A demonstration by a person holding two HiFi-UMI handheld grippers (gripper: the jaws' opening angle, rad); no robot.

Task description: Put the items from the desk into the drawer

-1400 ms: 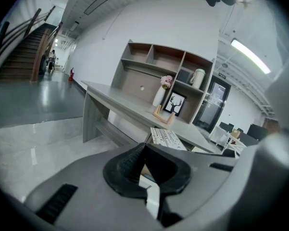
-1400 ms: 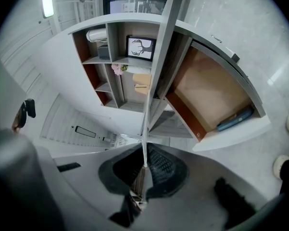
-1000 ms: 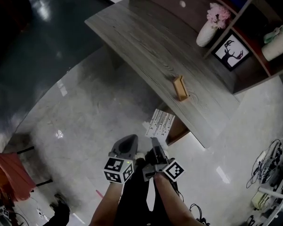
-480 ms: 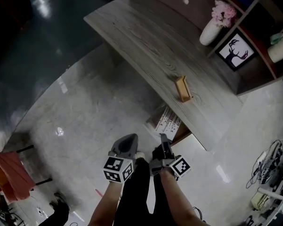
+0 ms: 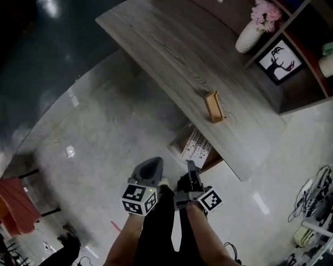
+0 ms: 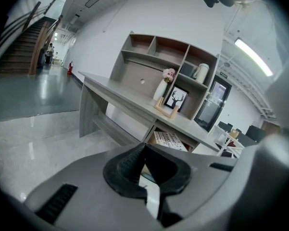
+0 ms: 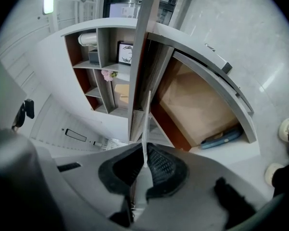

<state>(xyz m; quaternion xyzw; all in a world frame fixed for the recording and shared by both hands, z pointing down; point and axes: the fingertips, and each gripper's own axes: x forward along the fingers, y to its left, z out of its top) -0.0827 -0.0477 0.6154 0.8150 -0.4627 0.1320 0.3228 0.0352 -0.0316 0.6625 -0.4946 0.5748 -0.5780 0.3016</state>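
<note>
Recorded on inspection: 1 tabletop (image 5: 172, 43), 1 wooden holder (image 5: 213, 106), 1 vase (image 5: 248, 36), 1 framed picture (image 5: 279, 61), 1 drawer (image 7: 197, 105), 1 blue item (image 7: 221, 137), 1 patterned booklet (image 5: 196, 143), 1 left tool (image 5: 148, 166), 1 right tool (image 5: 191, 166).

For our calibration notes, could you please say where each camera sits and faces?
Head view: on the head, looking steeply down at the desk; forearms, left gripper, right gripper show.
Left gripper view: on left gripper, facing the desk; jaws show.
Right gripper view: on right gripper, facing the drawer; jaws pinch a sheet.
All share deer picture.
</note>
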